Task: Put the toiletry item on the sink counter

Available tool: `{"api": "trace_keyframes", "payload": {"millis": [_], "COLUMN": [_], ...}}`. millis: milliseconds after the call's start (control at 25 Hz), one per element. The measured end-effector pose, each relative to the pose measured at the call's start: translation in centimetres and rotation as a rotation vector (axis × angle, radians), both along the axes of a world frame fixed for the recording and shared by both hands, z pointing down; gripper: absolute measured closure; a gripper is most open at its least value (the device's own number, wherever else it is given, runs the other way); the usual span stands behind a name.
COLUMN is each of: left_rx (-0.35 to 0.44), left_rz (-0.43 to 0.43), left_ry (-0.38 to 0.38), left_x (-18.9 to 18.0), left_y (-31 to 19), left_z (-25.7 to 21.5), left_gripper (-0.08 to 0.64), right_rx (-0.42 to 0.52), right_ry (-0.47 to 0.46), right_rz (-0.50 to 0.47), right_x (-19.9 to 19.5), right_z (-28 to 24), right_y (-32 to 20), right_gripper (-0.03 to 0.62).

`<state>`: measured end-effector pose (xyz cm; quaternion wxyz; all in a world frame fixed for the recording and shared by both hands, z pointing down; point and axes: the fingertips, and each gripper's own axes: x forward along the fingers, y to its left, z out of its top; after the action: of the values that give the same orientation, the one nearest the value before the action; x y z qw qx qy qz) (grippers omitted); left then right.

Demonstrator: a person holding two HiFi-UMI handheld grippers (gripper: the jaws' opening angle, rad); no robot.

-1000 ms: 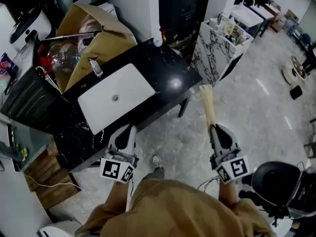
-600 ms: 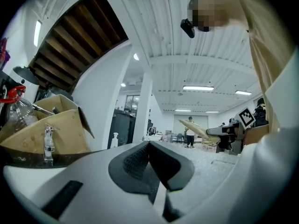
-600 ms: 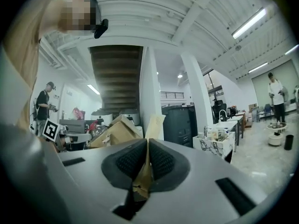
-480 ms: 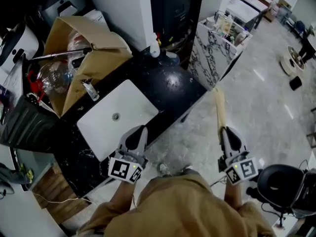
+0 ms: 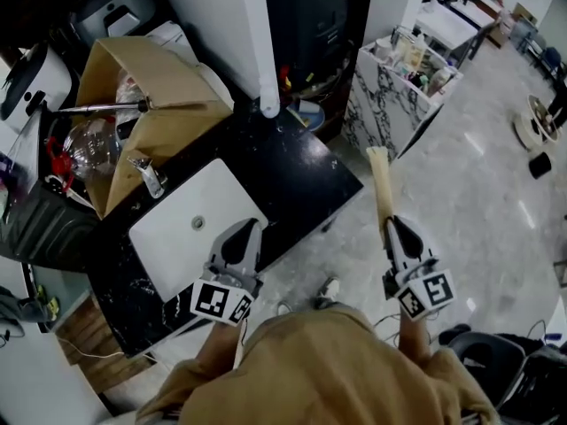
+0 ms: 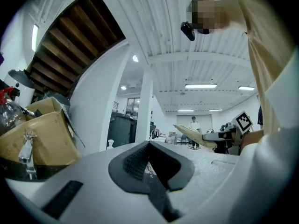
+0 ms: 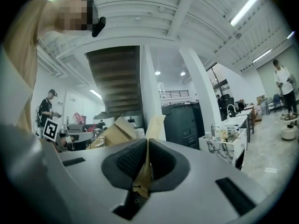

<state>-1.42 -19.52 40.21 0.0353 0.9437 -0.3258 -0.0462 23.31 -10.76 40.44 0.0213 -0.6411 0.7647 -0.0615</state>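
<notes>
Placement is the step in hand, I judge: the right gripper [image 5: 390, 227] is clamped on the near end of the tan toiletry packet [image 5: 380, 182], which juts forward beside the right corner of the black sink counter [image 5: 306, 171], apparently not yet above it. Best carry it left over the bare top beside the white basin [image 5: 177, 237], clear of the faucet [image 5: 148, 177] and cardboard box [image 5: 164, 118], lower it flat, then release. The left gripper [image 5: 248, 230] hangs at the counter's front edge, jaws together, empty.
</notes>
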Motion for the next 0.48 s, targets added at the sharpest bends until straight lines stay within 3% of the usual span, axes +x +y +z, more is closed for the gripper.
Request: {"api": "trace_keyframes", "payload": {"millis": [280,480], "left_rx": [0.042,0.042], "left_rz": [-0.114,-0.174], "left_ry": [-0.014,-0.024], "left_x": [2.3,2.1], "left_y": [-2.9,-3.8], "left_z": [-1.3,-0.9], "left_gripper": [0.557,0.557], "right_rx": [0.029,0.029], "right_ry": [-0.008,-0.048], "right_rz": [-0.13,-0.169], "right_x": [2.3,3.1], "right_z": [-0.8,-0.4], "right_y": [-5.7,-8.5], "right_gripper": [0.572,0.572]}}
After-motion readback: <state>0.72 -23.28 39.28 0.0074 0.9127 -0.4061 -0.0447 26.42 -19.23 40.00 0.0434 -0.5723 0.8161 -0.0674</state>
